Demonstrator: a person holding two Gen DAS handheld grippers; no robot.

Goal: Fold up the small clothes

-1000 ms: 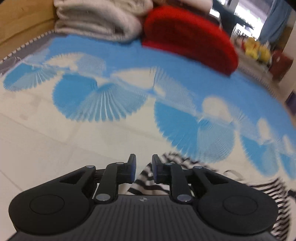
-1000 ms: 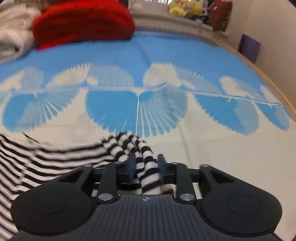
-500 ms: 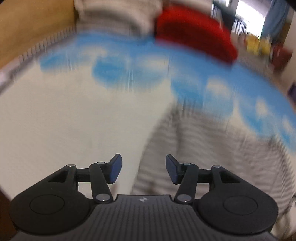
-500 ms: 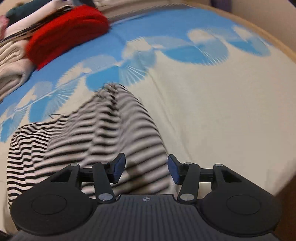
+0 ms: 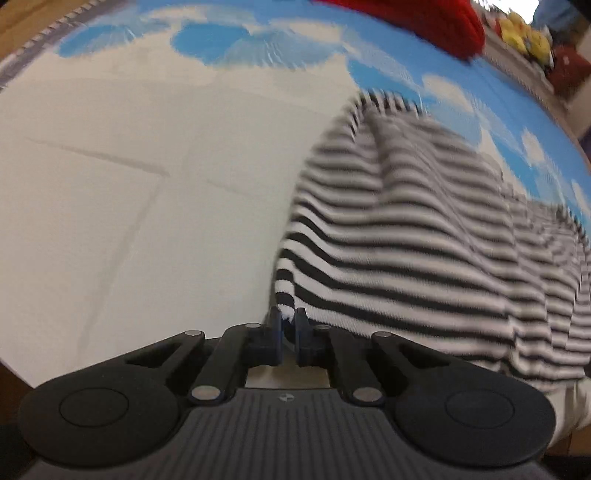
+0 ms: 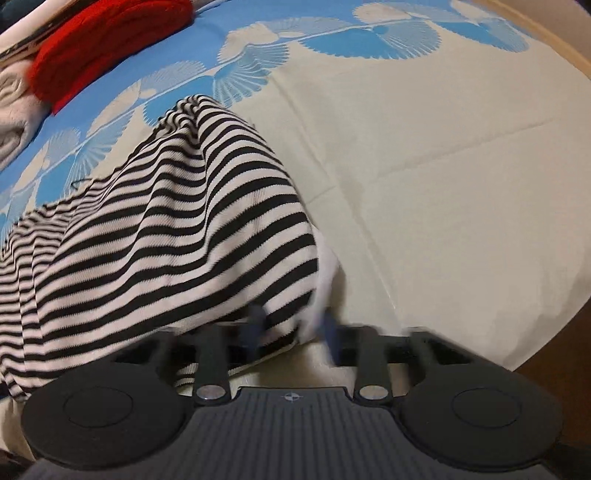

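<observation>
1. On the cream part of a bed sheet (image 6: 443, 155) printed with blue fan shapes lies a black-and-white striped garment (image 6: 166, 229), rumpled and humped up in the middle.
2. At the garment's near corner in the left wrist view, the left gripper (image 5: 287, 323) has its jaws pressed almost together, pinching the striped hem (image 5: 286, 308) between the two blue pads.
3. From the left view the striped garment (image 5: 424, 240) spreads away to the right of the jaws, its far end reaching the blue pattern.
4. At the opposite near corner, the right gripper (image 6: 291, 328) has its jaws closing, blurred, with the garment's edge and a white fold of cloth between them; whether the pads already press on the cloth cannot be told.
5. Beyond the garment, at the far edge of the bed, sits a red knitted item (image 6: 107, 48), touching a pale folded textile (image 6: 14, 107) beside it.
6. Yellow soft toys (image 5: 524, 33) show blurred in the far right corner of the left view.
</observation>
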